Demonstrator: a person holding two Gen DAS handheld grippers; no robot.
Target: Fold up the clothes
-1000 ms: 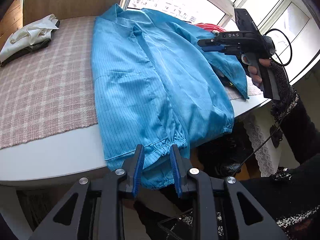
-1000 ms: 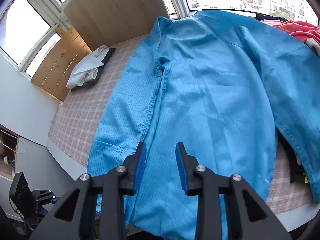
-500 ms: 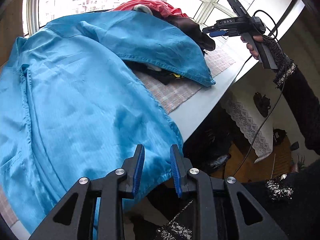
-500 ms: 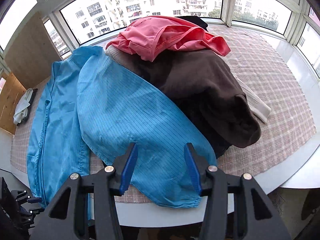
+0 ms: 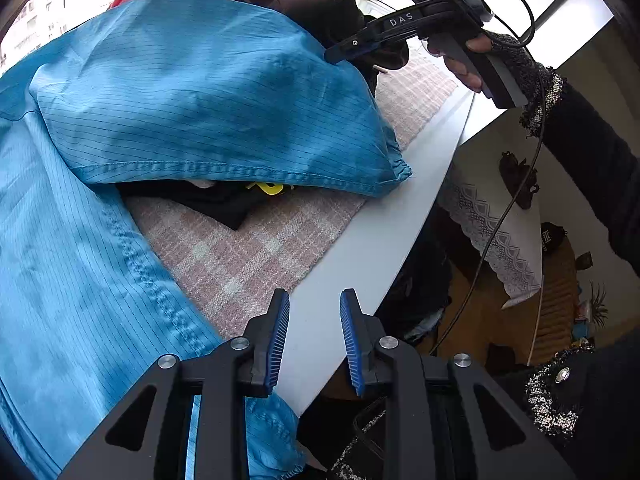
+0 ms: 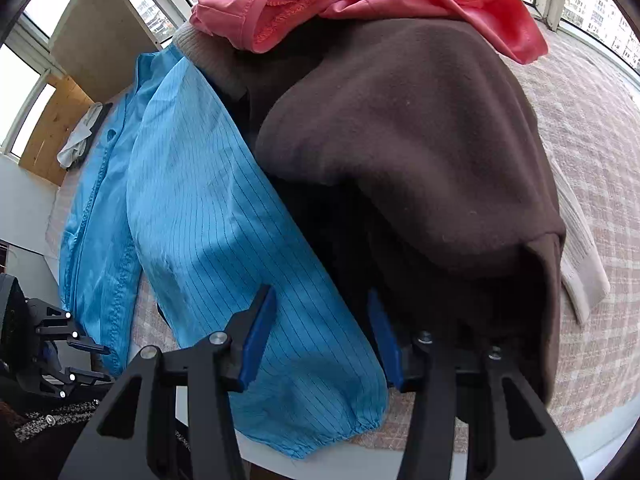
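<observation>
Both empty: the left hand-held gripper (image 5: 312,340) narrow, the right hand-held gripper (image 6: 320,336) wider, hovering over the blue shirt's sleeve (image 6: 248,280); next, pinch its cuff, lower centre.

The blue striped jacket (image 5: 80,280) lies spread on the checked cloth. Its sleeve (image 6: 240,260) rests over a clothes pile (image 6: 400,140), cuff near the table edge.

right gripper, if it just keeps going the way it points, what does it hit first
Most likely the blue jacket's sleeve: the right gripper is open, with the striped sleeve directly between and beyond its fingers, just above the cuff. The brown garment lies close on the right side, so depth leaves some doubt.
</observation>
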